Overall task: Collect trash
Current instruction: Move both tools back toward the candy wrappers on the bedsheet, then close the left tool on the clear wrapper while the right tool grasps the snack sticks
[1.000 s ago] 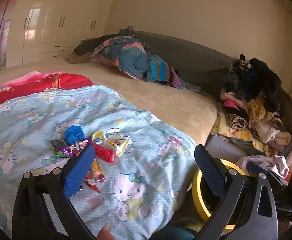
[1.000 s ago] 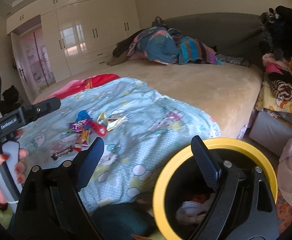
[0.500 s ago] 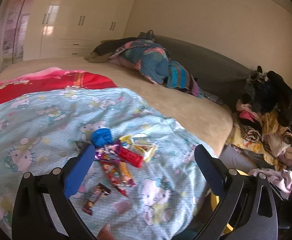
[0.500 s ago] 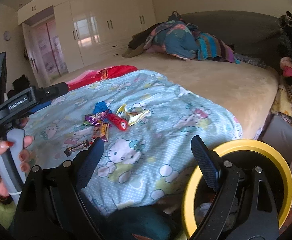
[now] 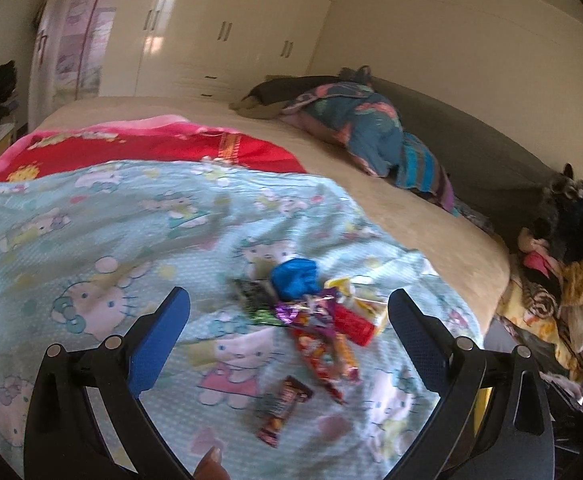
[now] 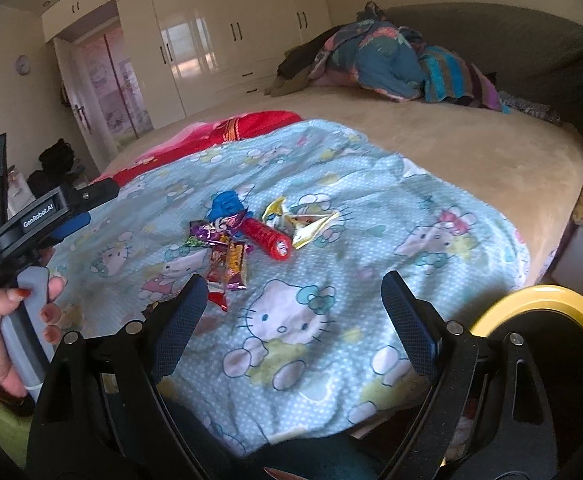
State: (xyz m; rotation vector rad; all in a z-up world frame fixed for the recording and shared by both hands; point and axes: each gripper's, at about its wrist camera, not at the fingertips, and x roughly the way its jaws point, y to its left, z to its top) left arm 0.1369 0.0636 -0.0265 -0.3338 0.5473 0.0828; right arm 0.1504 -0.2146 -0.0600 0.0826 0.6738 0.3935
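- Left wrist view: my left gripper (image 5: pixel 289 306) hangs over the light blue cartoon-print blanket (image 5: pixel 91 248) with its jaws spread wide and nothing between the pads.
- The trash sits in a loose heap just ahead of the fingertips: a crumpled blue wrapper (image 5: pixel 294 278), a red tube (image 5: pixel 353 325), several shiny candy wrappers (image 5: pixel 323 344) and a small brown bar wrapper (image 5: pixel 285 406) lying a little apart, nearest to me.
- A pile of clothes (image 5: pixel 563 280) is stacked off the bed's right edge.
- Right wrist view: my right gripper (image 6: pixel 291 312) is also wide open and empty, above the blanket (image 6: pixel 371 200) near its front edge.
- The same heap lies further up the blanket, the red tube (image 6: pixel 266 238) beside a torn yellow-white packet (image 6: pixel 303 220).
- The yellow-rimmed bin (image 6: pixel 547 300) stands low at right, beside the bed.
- At left, a hand (image 6: pixel 7 332) holds the left gripper's handle.
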